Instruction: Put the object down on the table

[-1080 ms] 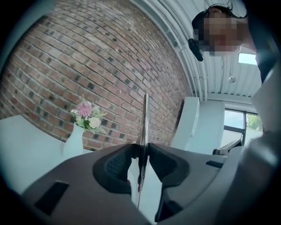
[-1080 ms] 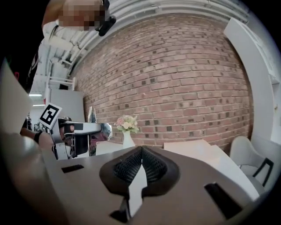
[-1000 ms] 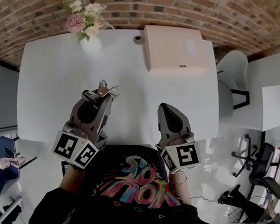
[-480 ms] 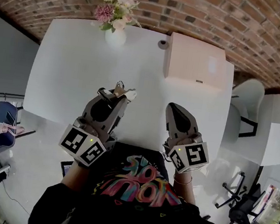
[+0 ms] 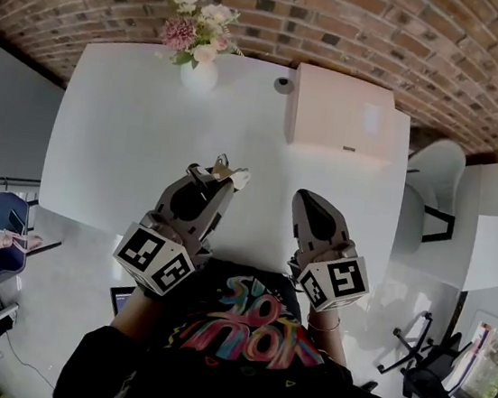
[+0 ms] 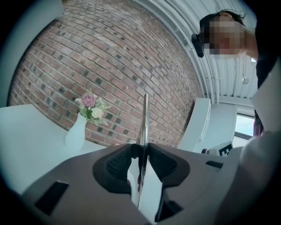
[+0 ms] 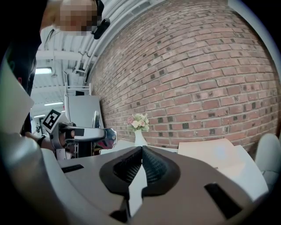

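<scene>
My left gripper [image 5: 219, 174] is over the near part of the white table [image 5: 122, 122], shut on a thin shiny metal utensil [image 5: 226, 172] with a pale end. In the left gripper view the utensil [image 6: 144, 127] stands edge-on between the pads, rising above that gripper [image 6: 142, 150]. The right gripper view catches the utensil [image 7: 92, 134] from the side, held above the table. My right gripper [image 5: 309, 198] hovers beside the left one at the table's near edge. Its jaws [image 7: 141, 150] meet with nothing between them.
A white vase of flowers [image 5: 198, 70] stands at the table's far edge, with a small round fitting [image 5: 284, 84] beside it. A pale flat box [image 5: 342, 110] lies at the far right corner. A brick wall [image 5: 345, 24] runs behind the table. A white chair [image 5: 433, 186] stands to the right.
The head view has swung round, so the table sits more centred. My left gripper has shifted a little forward and lower with the utensil. The right gripper has barely moved.
</scene>
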### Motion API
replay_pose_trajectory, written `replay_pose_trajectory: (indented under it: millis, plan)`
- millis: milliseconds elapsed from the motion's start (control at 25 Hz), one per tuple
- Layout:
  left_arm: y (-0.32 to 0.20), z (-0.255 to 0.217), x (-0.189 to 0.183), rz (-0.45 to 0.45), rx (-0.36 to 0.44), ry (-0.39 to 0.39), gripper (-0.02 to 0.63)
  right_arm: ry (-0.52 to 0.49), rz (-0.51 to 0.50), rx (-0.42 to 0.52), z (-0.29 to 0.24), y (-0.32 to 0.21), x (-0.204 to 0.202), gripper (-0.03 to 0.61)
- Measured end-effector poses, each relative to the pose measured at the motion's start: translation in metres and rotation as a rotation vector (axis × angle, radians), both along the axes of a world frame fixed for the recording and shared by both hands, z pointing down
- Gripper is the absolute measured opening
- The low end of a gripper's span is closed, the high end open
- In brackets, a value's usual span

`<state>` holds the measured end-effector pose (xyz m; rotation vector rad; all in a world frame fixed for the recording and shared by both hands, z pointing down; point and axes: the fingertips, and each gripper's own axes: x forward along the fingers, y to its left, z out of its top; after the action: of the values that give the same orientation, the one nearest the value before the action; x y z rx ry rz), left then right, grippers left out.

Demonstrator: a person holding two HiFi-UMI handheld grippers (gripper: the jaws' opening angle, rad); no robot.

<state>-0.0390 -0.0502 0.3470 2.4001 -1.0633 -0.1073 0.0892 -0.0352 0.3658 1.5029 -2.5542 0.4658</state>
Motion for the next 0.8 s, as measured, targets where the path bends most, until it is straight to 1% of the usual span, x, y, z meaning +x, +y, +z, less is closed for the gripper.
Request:
replay_pose_trajectory:
  millis: [120,280,400,560,800]
  plan:
    - [-0.003,0.009,0.004,0.036,-0.026,-0.004,0.135,0.004,0.023,-0.004,0.002,-0.004,0.003,0.017]
    - [-0.008,0.029,0.013,0.087,-0.092,0.013,0.136,0.000,0.051,-0.014,0.006,-0.008,0.006,0.017]
    - [-0.008,0.047,0.023,0.134,-0.149,0.025,0.137,0.004,0.060,-0.038,0.014,-0.006,0.007,0.017]
    - [-0.006,0.068,0.035,0.196,-0.197,0.018,0.137,0.002,0.069,-0.065,0.025,-0.002,0.008,0.017]
    - [-0.001,0.104,0.052,0.277,-0.283,0.037,0.137,-0.009,0.087,-0.114,0.047,0.001,0.009,0.017]
